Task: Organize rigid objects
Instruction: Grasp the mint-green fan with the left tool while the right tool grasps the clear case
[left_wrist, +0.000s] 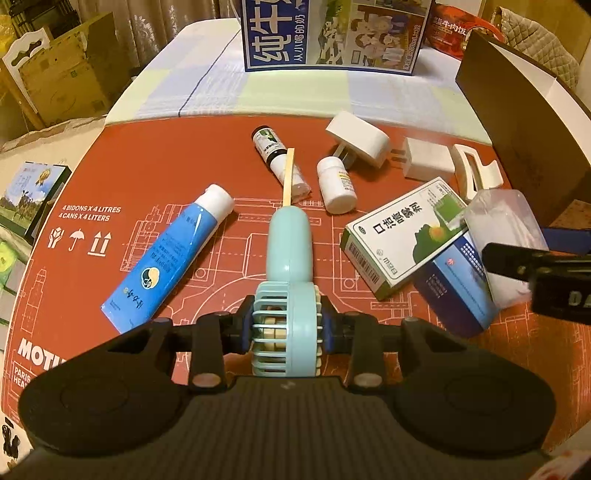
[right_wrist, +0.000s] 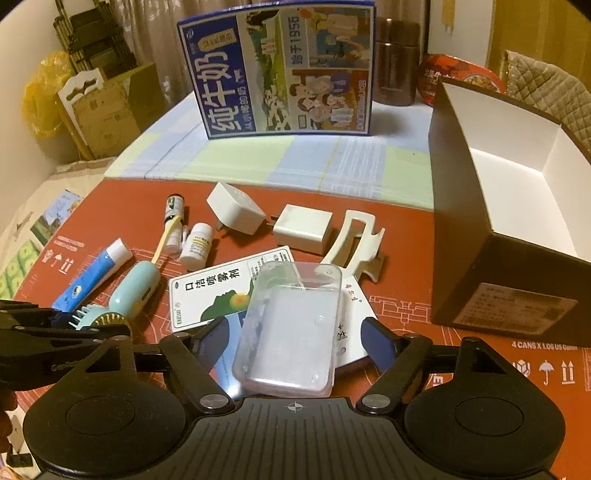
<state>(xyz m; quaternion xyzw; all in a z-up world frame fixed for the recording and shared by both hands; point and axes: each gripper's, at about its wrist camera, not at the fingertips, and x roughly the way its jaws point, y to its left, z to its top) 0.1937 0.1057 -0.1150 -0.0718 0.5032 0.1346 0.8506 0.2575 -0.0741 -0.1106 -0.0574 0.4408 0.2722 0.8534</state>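
My left gripper (left_wrist: 286, 325) is shut on the round grille head of a light blue handheld fan (left_wrist: 290, 243); its handle points away over the red cardboard sheet (left_wrist: 147, 155). In the right wrist view the fan (right_wrist: 135, 286) lies at the left. My right gripper (right_wrist: 295, 341) is open, its blue pads (right_wrist: 376, 341) standing on either side of a clear plastic box (right_wrist: 291, 332) without touching it. The clear box rests on a green and white carton (right_wrist: 214, 295) and a blue carton (left_wrist: 458, 291).
On the sheet lie a blue tube (left_wrist: 166, 258), a dropper bottle (left_wrist: 273, 155), a wooden stick (left_wrist: 288, 177), a white pill bottle (left_wrist: 336, 184), two white chargers (left_wrist: 358, 138) (left_wrist: 428, 158) and a white clip (right_wrist: 354, 240). An open dark box (right_wrist: 517, 221) stands right, a milk carton (right_wrist: 284, 70) behind.
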